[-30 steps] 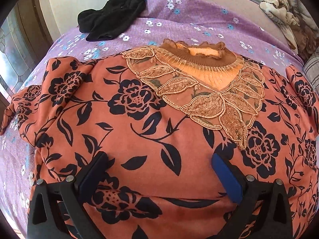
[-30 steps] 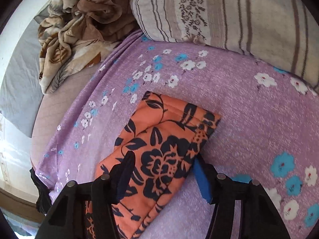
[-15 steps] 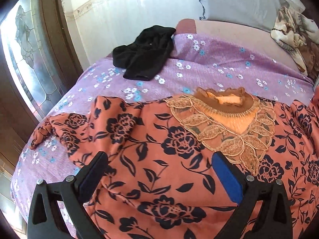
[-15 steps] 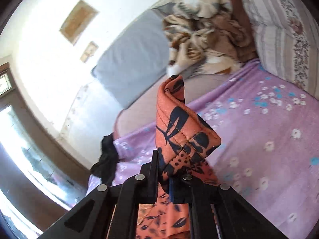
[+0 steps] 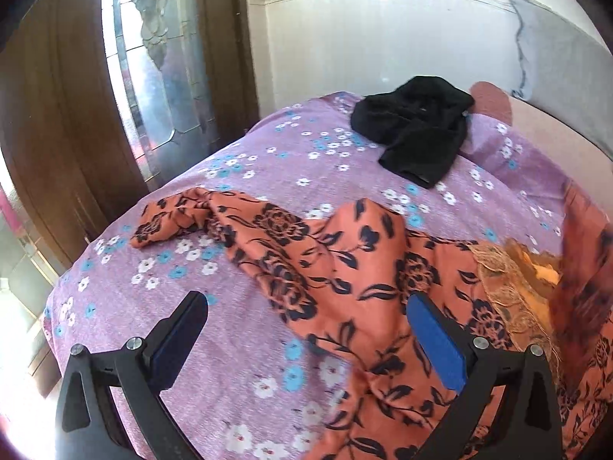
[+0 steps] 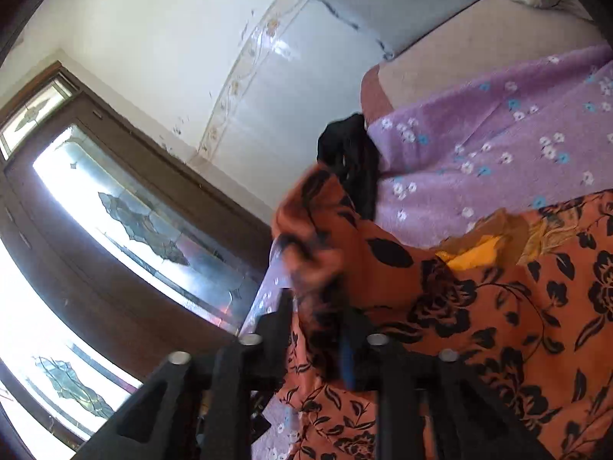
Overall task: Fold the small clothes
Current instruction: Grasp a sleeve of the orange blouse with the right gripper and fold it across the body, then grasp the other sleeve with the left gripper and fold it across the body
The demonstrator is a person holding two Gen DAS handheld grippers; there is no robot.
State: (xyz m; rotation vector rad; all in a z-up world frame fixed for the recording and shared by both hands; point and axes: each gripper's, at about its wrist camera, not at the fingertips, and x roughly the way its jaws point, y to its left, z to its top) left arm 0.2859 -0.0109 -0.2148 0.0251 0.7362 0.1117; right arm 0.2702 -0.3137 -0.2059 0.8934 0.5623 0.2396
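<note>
An orange top with black flowers lies spread on the purple flowered bedsheet. Its left sleeve lies crumpled toward the door, and its lace collar shows at the right. My left gripper is open above the sheet and the top's left edge, holding nothing. In the right wrist view my right gripper hangs over the top. The blurred right sleeve stands between its jaws, which are opening. That sleeve also shows as a blur at the right edge.
A black garment lies on the far part of the bed, also seen past the sleeve. A grey pillow leans on the wall. A wooden door with patterned glass stands close to the bed's left edge.
The left gripper drew back from over the top's body to its left edge, still open. The right gripper shut on the right sleeve, lifted it across the top, and its jaws now stand wider.
</note>
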